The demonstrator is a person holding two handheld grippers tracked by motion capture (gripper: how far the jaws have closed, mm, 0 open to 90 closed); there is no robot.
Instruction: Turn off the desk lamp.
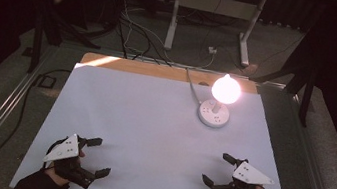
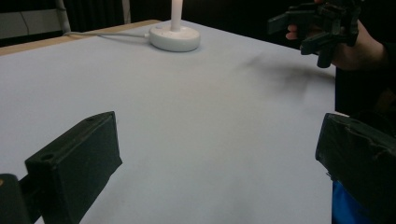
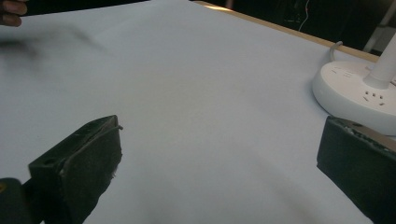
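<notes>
A lit white bulb point(image 1: 226, 89) glows on a short stem above a round white socket base point(image 1: 213, 114) at the table's far right; the base point(image 2: 175, 37) also appears far off in the left gripper view and close at the right point(image 3: 359, 95) in the right gripper view. My left gripper point(image 1: 100, 156) rests at the near left, open, nothing between its jaws. My right gripper point(image 1: 216, 168) sits at the near right, open and empty too, and is seen again point(image 2: 299, 32) in the left gripper view.
A white sheet point(image 1: 150, 137) covers the table, with a wooden strip point(image 1: 125, 64) bare at the far edge. A white cord point(image 1: 192, 85) runs from the base off the back. Cables and a white stand point(image 1: 214, 10) lie on the floor beyond.
</notes>
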